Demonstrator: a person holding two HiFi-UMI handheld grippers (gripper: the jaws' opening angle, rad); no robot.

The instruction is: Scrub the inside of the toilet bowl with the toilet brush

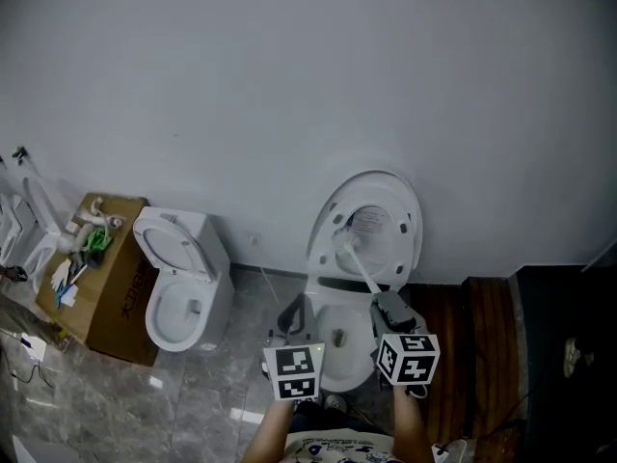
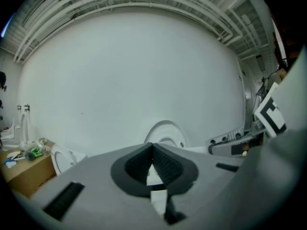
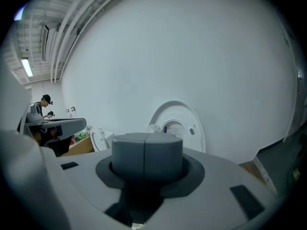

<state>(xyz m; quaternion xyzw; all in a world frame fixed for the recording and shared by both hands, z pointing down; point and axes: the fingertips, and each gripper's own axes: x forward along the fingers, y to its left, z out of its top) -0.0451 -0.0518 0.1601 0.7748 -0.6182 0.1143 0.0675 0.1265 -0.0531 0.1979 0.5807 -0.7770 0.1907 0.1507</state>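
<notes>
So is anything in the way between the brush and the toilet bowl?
Nothing visible is. The lid is up, the bowl is open, and the brush in the right claw is up by the lid. The left claw sits beside the rim.

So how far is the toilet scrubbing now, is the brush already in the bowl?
Done: the lid is up and the right tongs are shut on the toilet brush. In hand: its head sits up by the lid, above the bowl. To do: lowering it in and scrubbing. The left tongs are shut, empty.
</notes>
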